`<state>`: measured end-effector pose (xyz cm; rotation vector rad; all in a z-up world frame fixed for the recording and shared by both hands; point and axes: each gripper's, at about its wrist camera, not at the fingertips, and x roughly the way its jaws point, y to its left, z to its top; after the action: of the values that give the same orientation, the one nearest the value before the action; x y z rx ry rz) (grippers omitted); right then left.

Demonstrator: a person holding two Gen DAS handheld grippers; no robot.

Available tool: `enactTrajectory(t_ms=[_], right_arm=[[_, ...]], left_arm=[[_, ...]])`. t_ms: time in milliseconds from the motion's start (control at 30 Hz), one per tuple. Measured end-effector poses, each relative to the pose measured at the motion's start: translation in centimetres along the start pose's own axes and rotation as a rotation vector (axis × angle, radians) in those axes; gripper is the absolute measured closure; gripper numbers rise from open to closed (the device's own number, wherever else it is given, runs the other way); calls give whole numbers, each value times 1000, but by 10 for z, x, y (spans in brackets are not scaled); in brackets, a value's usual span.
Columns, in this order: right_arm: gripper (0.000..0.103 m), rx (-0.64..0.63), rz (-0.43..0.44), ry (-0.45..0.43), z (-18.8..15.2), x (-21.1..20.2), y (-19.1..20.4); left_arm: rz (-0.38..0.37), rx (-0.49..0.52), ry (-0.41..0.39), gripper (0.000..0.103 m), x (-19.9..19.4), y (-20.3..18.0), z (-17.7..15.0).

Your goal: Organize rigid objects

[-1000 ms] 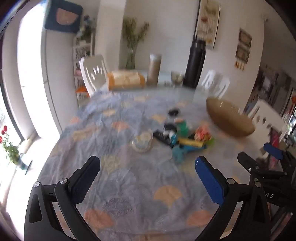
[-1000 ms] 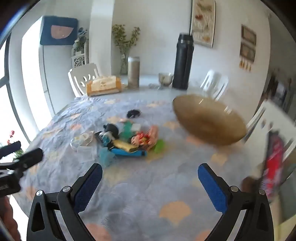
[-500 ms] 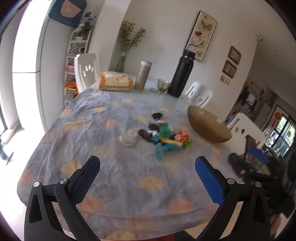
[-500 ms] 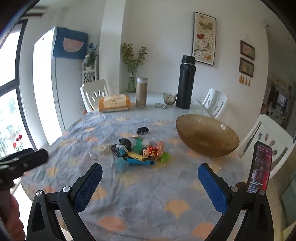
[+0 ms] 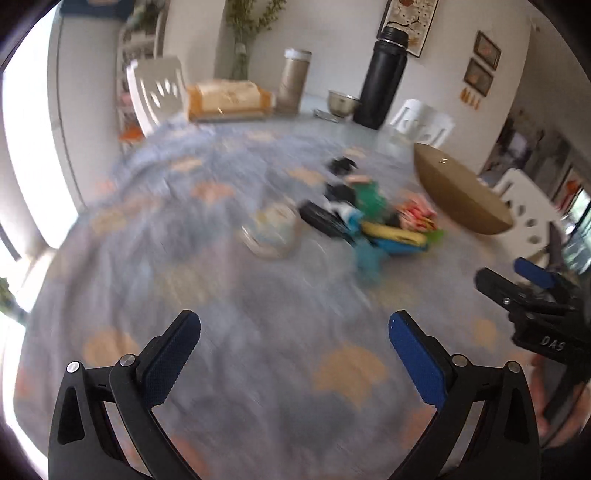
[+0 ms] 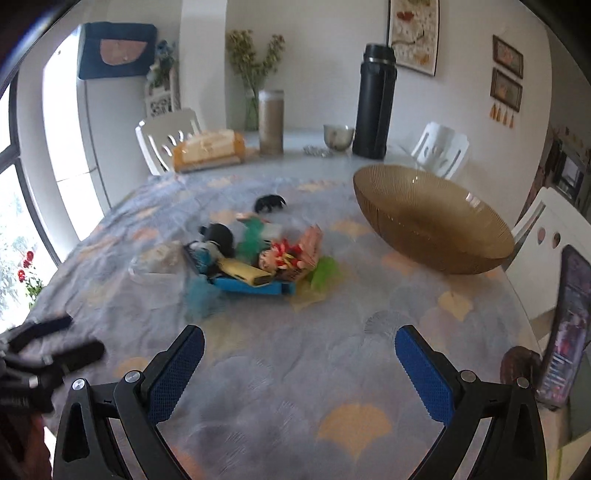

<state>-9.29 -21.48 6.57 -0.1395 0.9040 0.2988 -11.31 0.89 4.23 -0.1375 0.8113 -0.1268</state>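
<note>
Tablecloth (image 6: 332, 369) clutter: toy pile (image 6: 255, 258) at 12 o'clock looks light, stiff; pinch the yellow block (image 6: 243, 274) across its sides with your right gripper (image 6: 299, 354); both it and your left gripper (image 5: 293, 343) gape wide, empty.

White walls (image 6: 314, 44) enclose the room, hung with framed pictures (image 6: 413, 35) on the far and right sides, and daylight floods in through a tall window (image 6: 14, 236) on the left. The desk (image 6: 332, 362) wears a blue-grey cloth with orange fan shapes, ringed by white plastic chairs (image 6: 168, 138). A white shelf unit (image 6: 160, 99), somewhat blurred, stands by the far corner.
</note>
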Motion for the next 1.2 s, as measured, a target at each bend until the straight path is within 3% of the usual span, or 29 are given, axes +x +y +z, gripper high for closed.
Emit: enactTrajectory(t_ms=[67, 200, 267, 367, 600, 867, 1200], right_arm=[[0, 19, 15, 15, 5, 12, -5], [0, 25, 37, 10, 20, 12, -15], [0, 17, 22, -19, 28, 3, -19], [0, 17, -12, -56, 39, -9, -27], [0, 123, 86, 35, 48, 7, -49], [8, 204, 96, 79, 50, 27, -61], [10, 158, 74, 98, 44, 38, -47]], left_arm=[[28, 26, -15, 1, -1, 0, 6], [-6, 91, -39, 1, -9, 1, 42], [5, 129, -78, 1, -17, 4, 63], [34, 180, -53, 1, -12, 5, 80], [45, 235, -24, 1, 6, 4, 94], [16, 231, 36, 1, 28, 17, 98], [-10, 195, 63, 1, 43, 20, 91]])
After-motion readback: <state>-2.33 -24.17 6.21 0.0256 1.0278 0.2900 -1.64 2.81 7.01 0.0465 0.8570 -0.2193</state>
